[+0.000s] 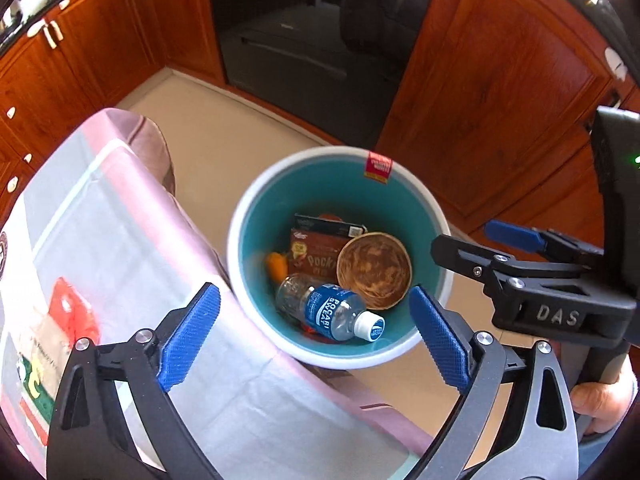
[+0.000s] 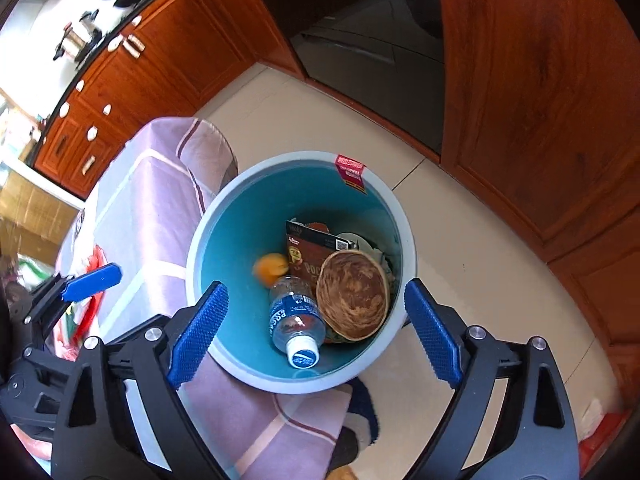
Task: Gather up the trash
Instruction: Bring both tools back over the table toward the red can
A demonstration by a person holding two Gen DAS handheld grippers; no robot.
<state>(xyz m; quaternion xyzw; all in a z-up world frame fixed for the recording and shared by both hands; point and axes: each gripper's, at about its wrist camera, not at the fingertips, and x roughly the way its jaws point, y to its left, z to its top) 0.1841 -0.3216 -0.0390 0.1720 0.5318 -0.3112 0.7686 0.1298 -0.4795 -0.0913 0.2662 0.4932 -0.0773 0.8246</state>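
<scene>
both grippers hang over the teal bin (image 1: 276, 184), which stands on the floor against the cloth-covered surface (image 1: 120, 240). left gripper (image 1: 314, 334) and right gripper (image 2: 316, 334) have jaws spread, holding nothing. inside lie a pocari sweat bottle (image 1: 332, 312), pocky box (image 1: 316, 252), brown-stained paper bowl (image 1: 374, 270), and perhaps an orange peel (image 1: 276, 266).

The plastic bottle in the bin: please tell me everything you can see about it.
The plastic bottle is small and clear, with a blue Pocari Sweat label and a white cap with a blue mark. It looks empty, and the cap is on. It lies on its side inside the teal bin, cap toward the near wall. It lies against the round brown paper bowl and close to the brown Pocky box; an orange item sits beside its base. Neither gripper touches it.
</scene>
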